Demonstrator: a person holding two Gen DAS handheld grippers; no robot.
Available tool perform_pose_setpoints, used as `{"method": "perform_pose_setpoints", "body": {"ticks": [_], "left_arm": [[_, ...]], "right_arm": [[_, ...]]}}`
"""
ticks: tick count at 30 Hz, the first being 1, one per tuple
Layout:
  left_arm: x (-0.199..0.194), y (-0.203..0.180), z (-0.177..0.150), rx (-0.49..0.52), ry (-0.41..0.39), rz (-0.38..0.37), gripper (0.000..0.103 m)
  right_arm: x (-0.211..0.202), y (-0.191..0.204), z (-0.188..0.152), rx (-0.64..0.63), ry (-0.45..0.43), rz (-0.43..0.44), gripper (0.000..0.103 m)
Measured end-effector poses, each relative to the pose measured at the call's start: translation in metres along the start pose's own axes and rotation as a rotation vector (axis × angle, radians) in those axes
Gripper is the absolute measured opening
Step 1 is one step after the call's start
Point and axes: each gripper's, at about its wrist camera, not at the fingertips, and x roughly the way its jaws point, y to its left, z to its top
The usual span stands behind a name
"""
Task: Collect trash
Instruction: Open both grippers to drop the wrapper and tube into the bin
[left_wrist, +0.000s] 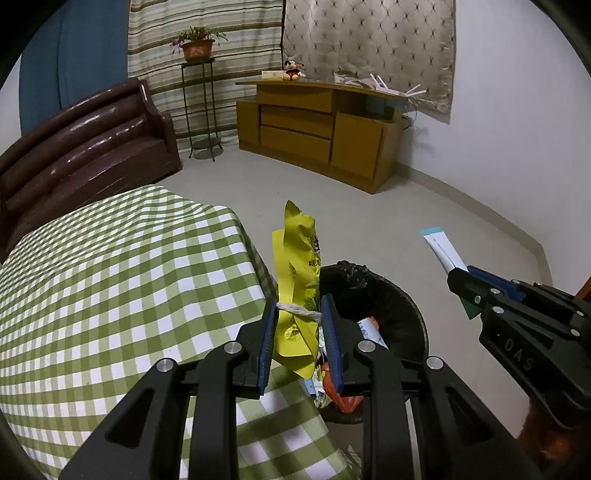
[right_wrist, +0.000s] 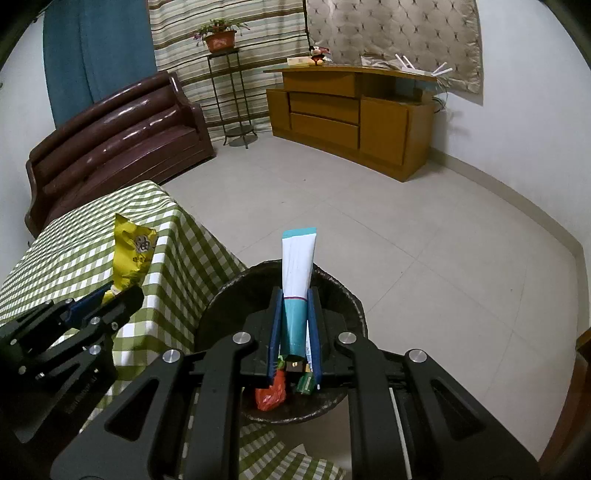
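Note:
My left gripper (left_wrist: 298, 306) is shut on a yellow snack bag (left_wrist: 297, 258) tied with white string, holding it upright above the table edge next to the black-lined trash bin (left_wrist: 402, 295). My right gripper (right_wrist: 295, 295) is shut on a white and teal tube (right_wrist: 297, 266), held upright over the bin (right_wrist: 343, 291). The bin holds several wrappers, one orange (right_wrist: 271, 397). The right gripper also shows in the left wrist view (left_wrist: 461, 280) with the tube (left_wrist: 441, 251). The left gripper (right_wrist: 110, 291) with the bag (right_wrist: 131, 254) shows in the right wrist view.
A table with a green checked cloth (left_wrist: 110, 288) stands left of the bin. A brown sofa (left_wrist: 85, 147), a plant stand (left_wrist: 201, 107) and a wooden cabinet (left_wrist: 317, 129) stand farther back on the tiled floor (right_wrist: 424, 240).

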Motion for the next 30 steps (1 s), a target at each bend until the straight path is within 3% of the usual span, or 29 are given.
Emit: {"method": "perform_pose_setpoints", "body": {"ticks": [10,17,21,30], "left_arm": [[0.012,-0.002,0.003,-0.004,0.014,0.009,0.026],[0.017,-0.002,0.005,-0.004,0.017,0.017,0.04],[0.019,-0.002,0.005,-0.006,0.023,0.017,0.043],[0.019,0.001,0.006,-0.007,0.021,0.019,0.048]], "right_arm": [[0.014,-0.004,0.001,0.017,0.015,-0.003,0.014],[0.024,-0.005,0.001,0.028,0.025,-0.001,0.015],[0.025,-0.009,0.001,0.04,0.023,-0.003,0.03],[0.024,-0.012,0.003,0.047,0.019,-0.007,0.033]]}}
